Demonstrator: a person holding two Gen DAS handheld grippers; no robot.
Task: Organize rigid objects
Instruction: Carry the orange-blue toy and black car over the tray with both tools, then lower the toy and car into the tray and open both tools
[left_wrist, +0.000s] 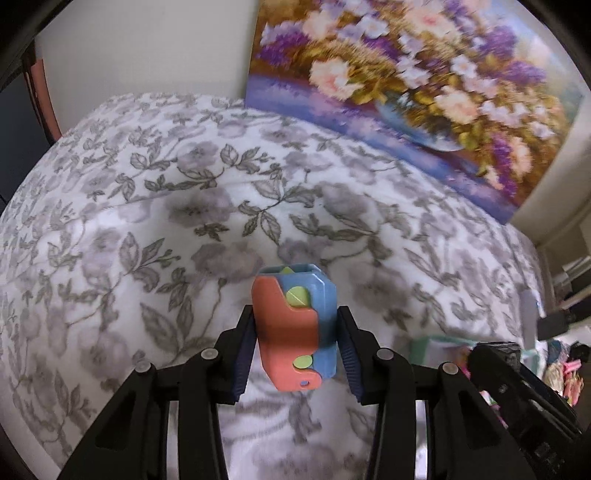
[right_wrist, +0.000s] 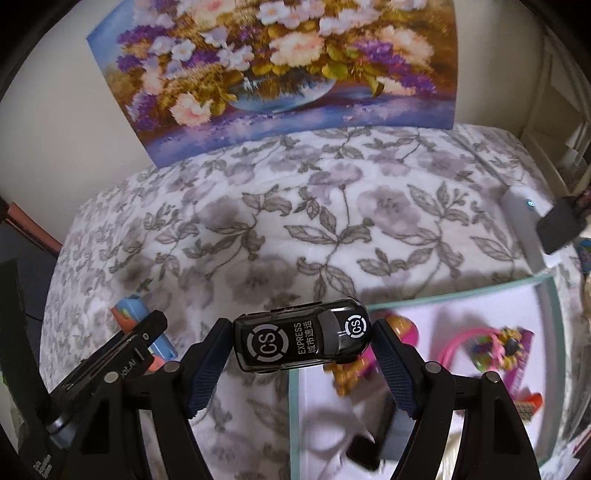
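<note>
A blue and orange plastic toy (left_wrist: 284, 325) with pale green dots is pinched between the pads of my left gripper (left_wrist: 295, 332), lifted above the floral bedcover (left_wrist: 177, 192). My right gripper (right_wrist: 301, 341) is shut on a black toy car (right_wrist: 295, 343) marked "CS EXPRESS", held crosswise just left of a white tray with a teal rim (right_wrist: 454, 290). The right wrist view also shows the left gripper's finger (right_wrist: 147, 332) at lower left with the blue and orange toy (right_wrist: 127, 308) in it. Part of the right gripper (left_wrist: 498, 354) shows at the left view's lower right.
The tray holds several small toys, among them a pink ring (right_wrist: 465, 343) and a yellow piece (right_wrist: 345, 373). A flower painting (right_wrist: 280, 70) leans on the wall behind the bed. A white device with a black plug (right_wrist: 524, 221) lies at the right edge.
</note>
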